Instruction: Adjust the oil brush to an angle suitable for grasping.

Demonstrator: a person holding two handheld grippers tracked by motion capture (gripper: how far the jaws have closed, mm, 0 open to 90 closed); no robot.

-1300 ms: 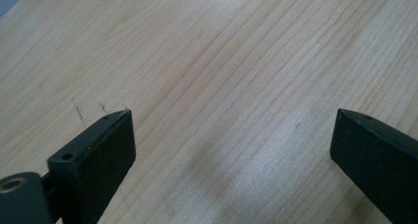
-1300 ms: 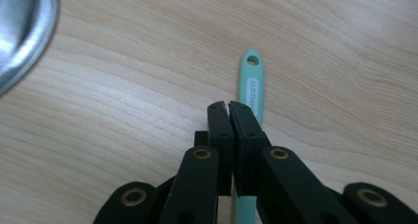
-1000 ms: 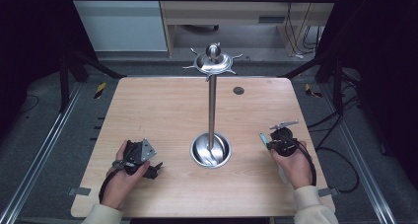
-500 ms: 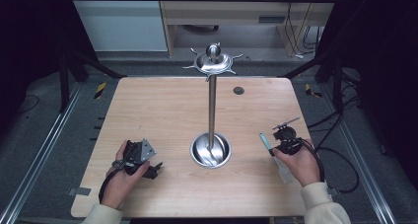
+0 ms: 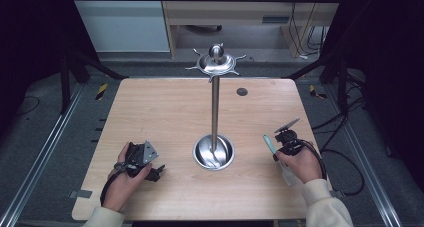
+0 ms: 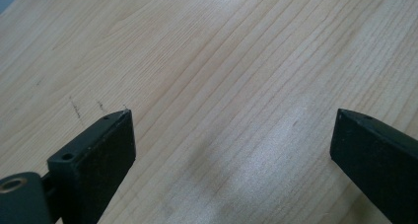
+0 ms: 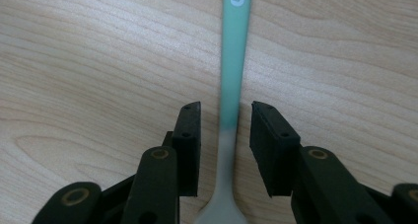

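A utensil (image 7: 234, 51) with a teal handle that fades to white lies flat on the wooden table (image 5: 165, 112), near its right edge (image 5: 268, 143). My right gripper (image 7: 226, 116) straddles this handle. Its jaws have just been closing, but a gap shows on each side of the handle, so the pads do not press on it. In the high view a person's hand holds this right gripper (image 5: 278, 149) over the utensil. My left gripper (image 6: 231, 135) rests at the table's front left with its jaws wide apart and bare wood between them; from above, the left gripper (image 5: 154, 171) is held by the other hand.
A tall metal stand (image 5: 215, 112) rises from a shiny bowl-shaped base (image 5: 214, 152) at the table's middle, topped by a round plate with hooks (image 5: 216, 63). A small dark disc (image 5: 242, 91) sits at the back right. Black frame bars and cables surround the table.
The right hand has shifted slightly over the teal utensil, which stays where it lay. The left hand and its gripper have not moved.
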